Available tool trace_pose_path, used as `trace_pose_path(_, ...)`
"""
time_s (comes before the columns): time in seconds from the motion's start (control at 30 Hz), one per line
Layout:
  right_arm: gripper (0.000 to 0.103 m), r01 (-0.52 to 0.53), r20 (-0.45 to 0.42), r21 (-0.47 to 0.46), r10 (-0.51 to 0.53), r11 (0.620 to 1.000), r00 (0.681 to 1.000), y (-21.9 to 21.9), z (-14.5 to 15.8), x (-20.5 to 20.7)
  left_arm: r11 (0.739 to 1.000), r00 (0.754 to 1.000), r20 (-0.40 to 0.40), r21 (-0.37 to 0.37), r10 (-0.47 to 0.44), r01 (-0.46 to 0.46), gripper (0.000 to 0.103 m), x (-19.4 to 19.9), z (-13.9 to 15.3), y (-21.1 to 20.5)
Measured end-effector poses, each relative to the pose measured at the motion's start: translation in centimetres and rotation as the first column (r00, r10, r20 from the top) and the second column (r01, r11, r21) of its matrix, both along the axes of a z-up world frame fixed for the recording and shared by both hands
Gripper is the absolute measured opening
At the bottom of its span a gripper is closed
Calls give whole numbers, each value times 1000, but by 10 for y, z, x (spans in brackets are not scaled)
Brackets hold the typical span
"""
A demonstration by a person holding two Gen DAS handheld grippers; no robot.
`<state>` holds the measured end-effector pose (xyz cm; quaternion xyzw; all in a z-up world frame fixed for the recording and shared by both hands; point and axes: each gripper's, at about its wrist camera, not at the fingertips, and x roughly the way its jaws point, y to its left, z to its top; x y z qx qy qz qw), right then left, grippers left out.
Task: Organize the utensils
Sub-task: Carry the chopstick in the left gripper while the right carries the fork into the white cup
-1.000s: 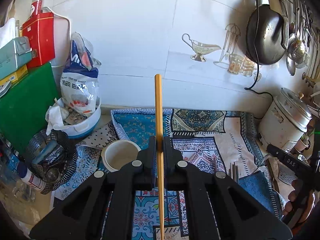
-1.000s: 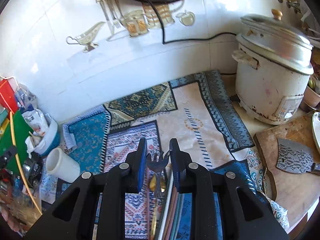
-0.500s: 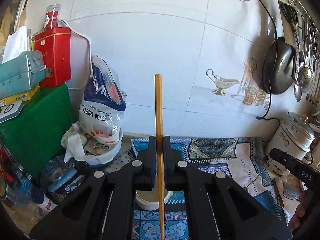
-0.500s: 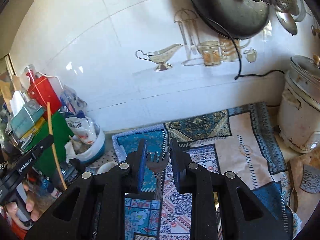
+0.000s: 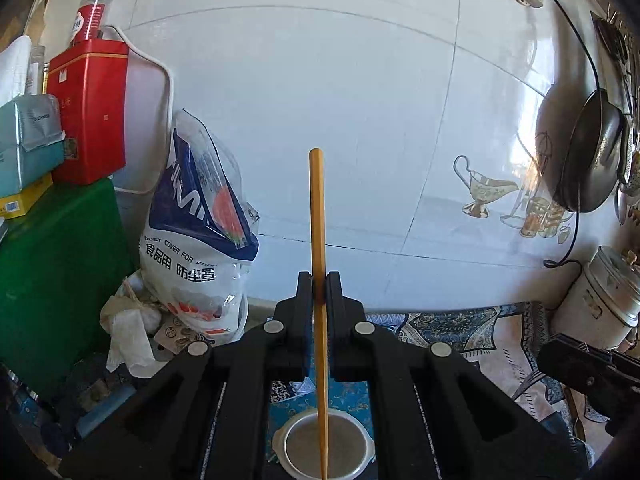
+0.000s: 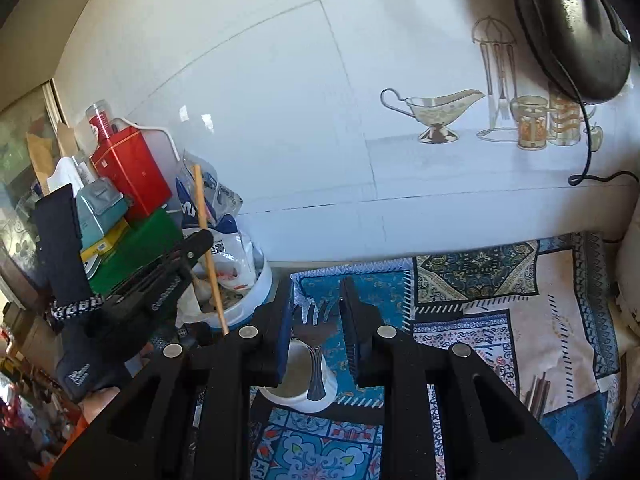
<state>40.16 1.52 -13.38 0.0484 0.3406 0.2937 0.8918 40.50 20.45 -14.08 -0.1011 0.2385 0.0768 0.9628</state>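
The left gripper (image 5: 319, 292) has its fingers (image 5: 304, 304) clenched on a single wooden chopstick (image 5: 318, 240), which stands upright between them, its blunt top rising in front of the white tiled wall (image 5: 340, 100) and its thin lower end hanging over the open mouth of a white cup (image 5: 288, 436). That cup stands on a blue patterned cloth (image 5: 460, 328) spread over the counter, toward the counter's left end. The right gripper (image 6: 314, 312) has its fingers (image 6: 282, 332) closed on a metal fork (image 6: 314, 332), tines upward and handle pointing down over the same white cup (image 6: 296, 400), seen from this side with the fork's handle crossing its rim. In the right wrist view the left gripper (image 6: 200, 240) shows at the left with its chopstick (image 6: 206, 236) slanting down toward the cup, and part of a hand (image 6: 100, 400) appears below it. At the counter's left end, against the wall, stand a blue-and-white plastic bag (image 5: 192, 232), a red tin (image 5: 88, 112) on a green box (image 5: 52, 280), and a teal box (image 5: 28, 140). At the right end sit a metal rice cooker (image 5: 600, 296) and, hanging on the wall above it, a dark pan (image 5: 596, 152) with a black cord (image 5: 576, 60) running up to a socket. Further utensils (image 6: 536, 392) lie on the cloth near the counter's right front edge.
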Motion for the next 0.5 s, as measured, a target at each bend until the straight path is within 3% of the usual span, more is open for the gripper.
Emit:
trace_pose_path(0.23,21,3,-43,-14,-4,1000,999,23,-20,15,1000,999,-49,-26,2,-3,4,24,-38,12)
trace_pose_path(0.5,21,-3,-124,-65,-5,998,992,44,-56,34,998,994,-113,-62,-17,10,4,24,-68,23)
